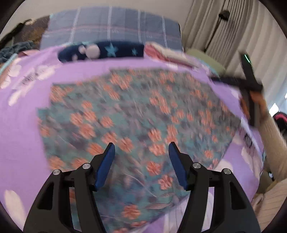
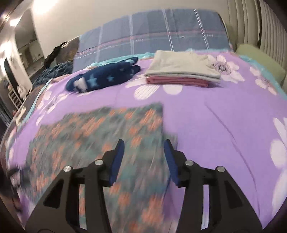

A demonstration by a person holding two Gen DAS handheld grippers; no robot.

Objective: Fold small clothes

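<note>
Floral cloth (image 1: 136,114) lies flat on the purple bedspread (image 2: 206,114), on the near part of the bed; its long axis cannot be fixed through the blur. Left gripper (image 1: 141,148) hangs above it, jaws parted, nothing between them. Right gripper (image 2: 144,145) sits over the cloth's right edge, jaws likewise apart and empty. Beyond lie a star-patterned navy garment (image 2: 102,75) and a folded stack (image 2: 181,71).

We see even indoor light, ceiling glare (image 2: 41,5) at the top left, strong motion blur on the floral cloth (image 1: 134,116), and fisheye-curved dark edges.
</note>
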